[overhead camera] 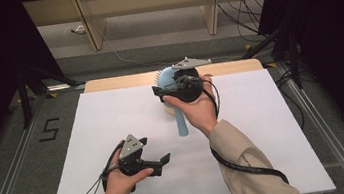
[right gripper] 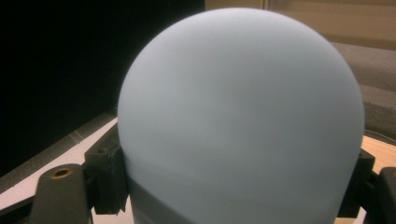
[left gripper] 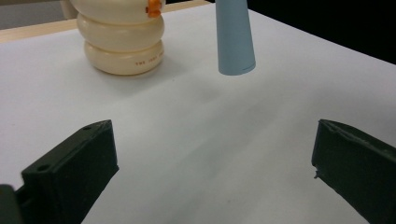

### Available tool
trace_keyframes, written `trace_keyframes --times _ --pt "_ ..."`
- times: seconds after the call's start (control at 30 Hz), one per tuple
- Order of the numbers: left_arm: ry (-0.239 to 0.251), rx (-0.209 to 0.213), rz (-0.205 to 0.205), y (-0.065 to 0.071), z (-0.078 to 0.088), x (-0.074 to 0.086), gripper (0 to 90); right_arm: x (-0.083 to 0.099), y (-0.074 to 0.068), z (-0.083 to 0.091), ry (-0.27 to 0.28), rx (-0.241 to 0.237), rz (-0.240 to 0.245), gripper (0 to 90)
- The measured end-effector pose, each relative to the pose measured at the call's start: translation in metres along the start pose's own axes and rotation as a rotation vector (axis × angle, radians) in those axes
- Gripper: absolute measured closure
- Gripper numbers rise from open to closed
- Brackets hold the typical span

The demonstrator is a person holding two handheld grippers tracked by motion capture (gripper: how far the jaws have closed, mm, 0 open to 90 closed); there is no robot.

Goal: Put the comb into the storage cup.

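Right gripper (overhead camera: 169, 93) jaws clamped on the pale blue hairbrush (overhead camera: 181, 121), held above the white tabletop (overhead camera: 275, 129) near its far edge. Left gripper (overhead camera: 161, 163) jaws spread wide, nothing between them. Cream ringed toy (left gripper: 122, 44) stands beside the brush handle.

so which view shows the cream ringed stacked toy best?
The left gripper view: the cream ringed stacked toy stands close and unblocked, with its rings and an orange part visible. In the high view only a sliver peeks out beside the hand.
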State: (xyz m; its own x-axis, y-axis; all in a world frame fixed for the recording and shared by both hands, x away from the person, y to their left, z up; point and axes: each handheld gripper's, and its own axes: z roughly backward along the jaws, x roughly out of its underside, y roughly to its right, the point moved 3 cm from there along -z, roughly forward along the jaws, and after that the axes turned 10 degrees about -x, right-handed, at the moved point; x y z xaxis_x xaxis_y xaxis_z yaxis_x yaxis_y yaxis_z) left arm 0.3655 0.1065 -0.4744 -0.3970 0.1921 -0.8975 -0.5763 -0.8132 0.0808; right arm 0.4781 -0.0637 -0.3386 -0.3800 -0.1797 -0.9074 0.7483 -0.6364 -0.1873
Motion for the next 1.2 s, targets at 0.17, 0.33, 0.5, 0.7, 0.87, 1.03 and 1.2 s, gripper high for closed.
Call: trace_keyframes --times 0.17,0.33,0.5,0.7,0.87,1.03,1.2 --pt "0.014 -0.01 0.008 -0.007 0.006 0.001 0.0 -0.001 0.003 0.001 0.012 0.007 -0.003 21.3" --pt "0.014 -0.024 0.0 -0.011 0.008 0.003 0.0 -0.002 0.006 0.003 0.024 0.021 -0.001 21.4" --pt "0.014 -0.029 -0.007 -0.014 0.009 0.004 0.0 -0.004 0.009 0.005 0.033 0.028 0.001 21.4" --pt "0.014 -0.033 -0.002 -0.017 0.01 0.006 0.0 -0.008 0.014 0.009 0.045 0.041 0.0 21.4" --pt "0.012 -0.033 -0.004 -0.018 0.011 0.006 0.0 -0.009 0.018 0.01 0.054 0.054 0.003 21.4" --pt "0.012 -0.036 -0.008 -0.018 0.01 0.007 0.0 -0.01 0.022 0.011 0.056 0.063 0.001 21.4" --pt "0.007 -0.036 -0.004 -0.018 0.009 0.008 0.0 -0.012 0.024 0.012 0.063 0.071 0.002 21.4"
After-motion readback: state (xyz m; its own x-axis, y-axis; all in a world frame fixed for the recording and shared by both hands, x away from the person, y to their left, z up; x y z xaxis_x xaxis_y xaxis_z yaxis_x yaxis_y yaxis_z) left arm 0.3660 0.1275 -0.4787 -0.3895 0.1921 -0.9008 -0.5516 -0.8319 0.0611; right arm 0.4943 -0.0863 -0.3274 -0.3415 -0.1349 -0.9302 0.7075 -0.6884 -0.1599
